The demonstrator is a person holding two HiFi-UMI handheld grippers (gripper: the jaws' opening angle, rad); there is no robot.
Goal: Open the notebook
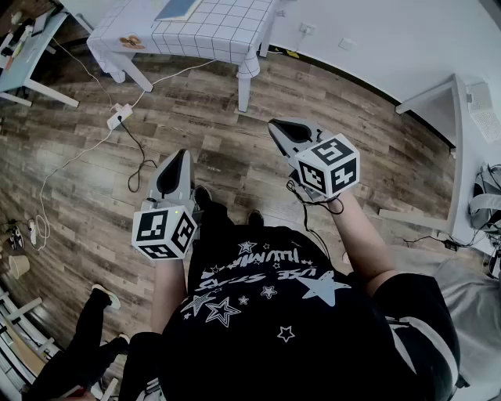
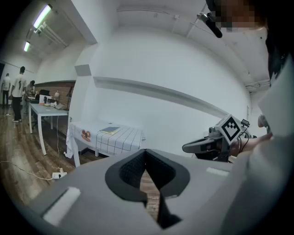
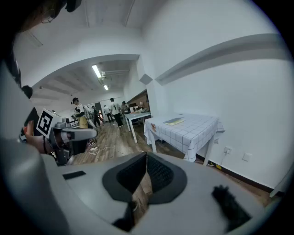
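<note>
The notebook (image 1: 176, 8) lies flat, closed as far as we can tell from here, on the check-clothed table (image 1: 227, 31) by the wall. We hold our left gripper (image 1: 182, 157) and right gripper (image 1: 275, 127) over the wooden floor (image 1: 235, 157), well apart from it. Both pairs of jaws are pressed together on nothing.

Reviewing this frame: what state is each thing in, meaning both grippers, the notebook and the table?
left gripper: shut, nothing between its jaws.
right gripper: shut, also empty.
notebook: closed, lying flat on the table, away from both grippers.
table: standing, covered by a checked cloth.
</note>
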